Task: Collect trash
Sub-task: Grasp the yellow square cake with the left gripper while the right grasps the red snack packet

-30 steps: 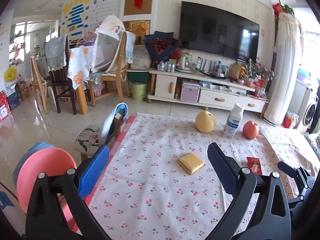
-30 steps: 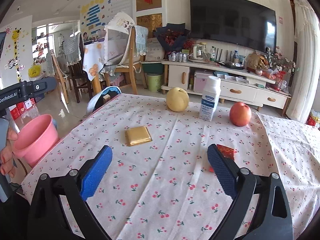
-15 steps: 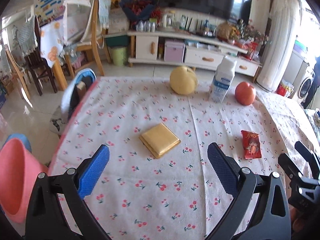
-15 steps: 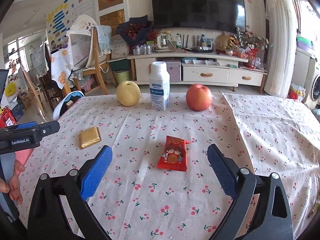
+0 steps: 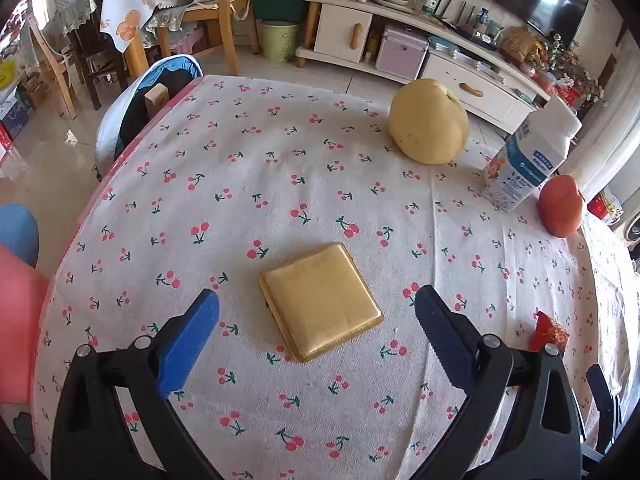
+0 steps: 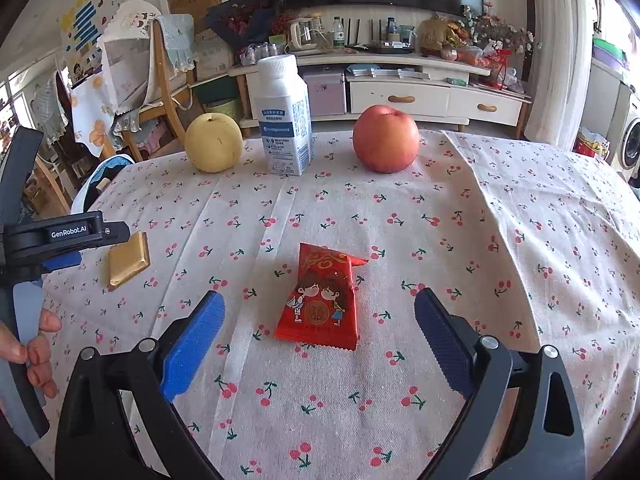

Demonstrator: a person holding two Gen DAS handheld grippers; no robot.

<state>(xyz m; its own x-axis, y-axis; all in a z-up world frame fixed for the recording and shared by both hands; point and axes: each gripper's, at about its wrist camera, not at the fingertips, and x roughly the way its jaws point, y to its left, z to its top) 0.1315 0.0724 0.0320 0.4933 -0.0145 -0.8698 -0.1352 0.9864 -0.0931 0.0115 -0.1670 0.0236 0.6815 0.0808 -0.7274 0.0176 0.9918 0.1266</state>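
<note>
A flat gold square wrapper lies on the cherry-print tablecloth. My left gripper is open, its blue pads either side of the wrapper, just above it. A red snack packet lies on the cloth between the open pads of my right gripper. The gold wrapper also shows in the right wrist view, and the red packet in the left wrist view. Neither gripper touches its item.
A yellow pear, a white milk bottle and a red apple stand at the table's far side. A pink bin sits off the table's left edge. A chair stands by the far left corner.
Both grippers moved forward and down toward the table. The gold wrapper now sits between the left pads and the red packet between the right pads. Both stayed open.
</note>
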